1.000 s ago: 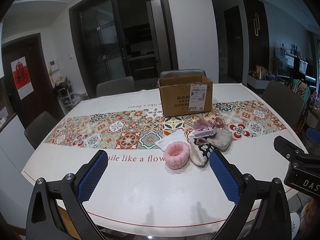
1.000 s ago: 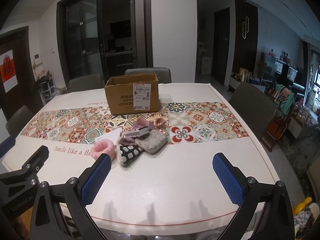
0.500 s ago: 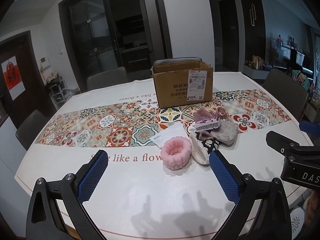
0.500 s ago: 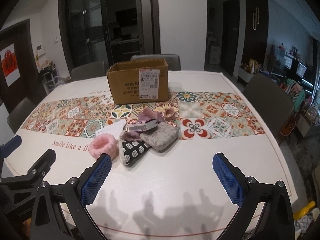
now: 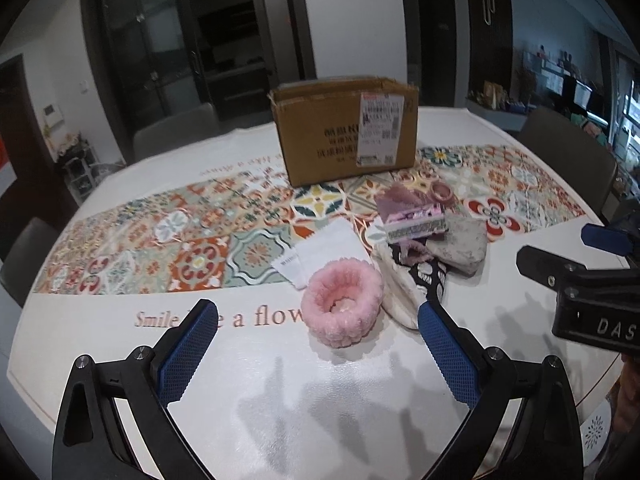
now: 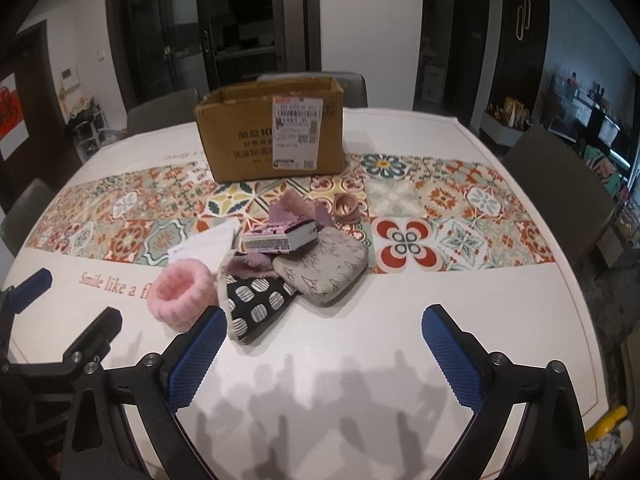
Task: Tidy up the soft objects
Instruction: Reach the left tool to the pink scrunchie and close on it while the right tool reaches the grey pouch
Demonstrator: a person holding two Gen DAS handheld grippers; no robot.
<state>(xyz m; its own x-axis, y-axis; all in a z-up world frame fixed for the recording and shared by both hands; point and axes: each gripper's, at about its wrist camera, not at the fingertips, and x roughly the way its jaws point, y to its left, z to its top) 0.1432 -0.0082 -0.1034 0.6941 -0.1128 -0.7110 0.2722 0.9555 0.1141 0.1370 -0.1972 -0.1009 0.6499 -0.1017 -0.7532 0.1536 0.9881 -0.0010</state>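
A pile of soft things lies mid-table: a fluffy pink band (image 5: 341,307) (image 6: 181,296), a black-and-white dotted pouch (image 6: 256,302) (image 5: 430,276), a grey patterned pouch (image 6: 325,269) (image 5: 460,246), a pink packet (image 6: 280,236) (image 5: 416,222), mauve fabric (image 6: 294,210) and a small pink ring (image 6: 346,207). An open cardboard box (image 5: 346,128) (image 6: 272,132) stands behind. My left gripper (image 5: 316,354) is open, just short of the pink band. My right gripper (image 6: 322,356) is open and empty, before the pouches.
The table (image 6: 400,320) has a white cloth with a patterned tile runner. A white paper sheet (image 5: 320,252) lies by the pink band. Grey chairs (image 6: 560,184) stand around the table. The right gripper's body (image 5: 588,292) shows at the right of the left wrist view.
Both grippers have moved forward over the table toward the pile, which now looks larger and nearer. Both stay open. Nothing on the table has moved.
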